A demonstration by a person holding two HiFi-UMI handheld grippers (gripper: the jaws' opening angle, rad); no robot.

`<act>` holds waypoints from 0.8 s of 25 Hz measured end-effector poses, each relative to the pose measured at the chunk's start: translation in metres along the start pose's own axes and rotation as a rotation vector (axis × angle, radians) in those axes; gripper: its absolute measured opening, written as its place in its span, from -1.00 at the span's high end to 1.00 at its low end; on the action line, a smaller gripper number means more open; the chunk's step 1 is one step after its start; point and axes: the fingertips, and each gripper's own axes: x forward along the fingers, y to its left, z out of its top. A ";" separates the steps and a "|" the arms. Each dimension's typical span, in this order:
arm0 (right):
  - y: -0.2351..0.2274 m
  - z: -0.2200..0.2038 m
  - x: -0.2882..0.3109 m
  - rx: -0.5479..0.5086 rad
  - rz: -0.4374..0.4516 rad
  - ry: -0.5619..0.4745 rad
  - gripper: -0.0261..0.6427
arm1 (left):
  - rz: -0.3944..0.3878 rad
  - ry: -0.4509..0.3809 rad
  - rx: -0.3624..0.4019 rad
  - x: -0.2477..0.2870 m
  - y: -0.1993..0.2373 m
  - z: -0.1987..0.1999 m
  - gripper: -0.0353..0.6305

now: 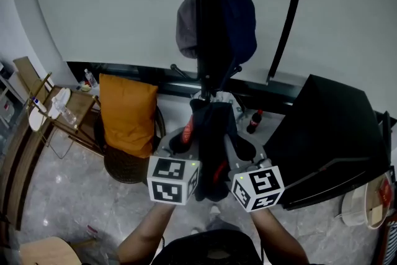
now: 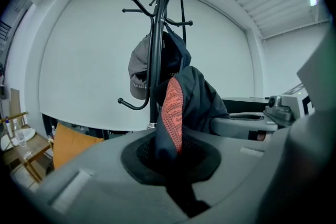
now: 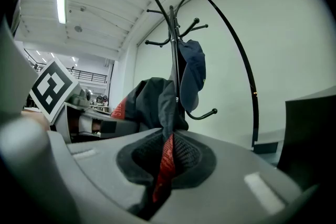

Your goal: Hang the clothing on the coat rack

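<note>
A dark garment with red mesh lining (image 1: 211, 139) is stretched between both grippers just in front of the black coat rack (image 1: 205, 15). My left gripper (image 1: 181, 141) is shut on one part of it, the red mesh (image 2: 172, 113) rising from its jaws. My right gripper (image 1: 243, 152) is shut on another part, dark cloth and a red strip (image 3: 167, 157) pinched in its jaws. On the rack hang a grey cap (image 1: 186, 25) and a navy item (image 1: 242, 25). A lower hook (image 2: 128, 105) curls free on the rack's left side, another hook (image 3: 205, 113) on its right.
An orange cushion on a round wicker chair (image 1: 127, 115) stands left of the rack. A black box-like object (image 1: 329, 139) sits to the right, a cola bottle (image 1: 253, 122) by the rack's foot. A small wooden side table (image 1: 62, 112) with bottles is far left. A black curved pole (image 1: 291, 15) leans right.
</note>
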 end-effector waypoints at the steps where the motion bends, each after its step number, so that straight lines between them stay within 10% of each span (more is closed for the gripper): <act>1: -0.001 -0.001 0.003 0.000 0.005 0.002 0.85 | 0.004 0.001 -0.002 0.002 0.001 0.000 0.82; 20: -0.014 -0.006 0.041 0.008 0.070 0.021 0.85 | 0.036 0.021 -0.010 0.034 0.016 -0.002 0.82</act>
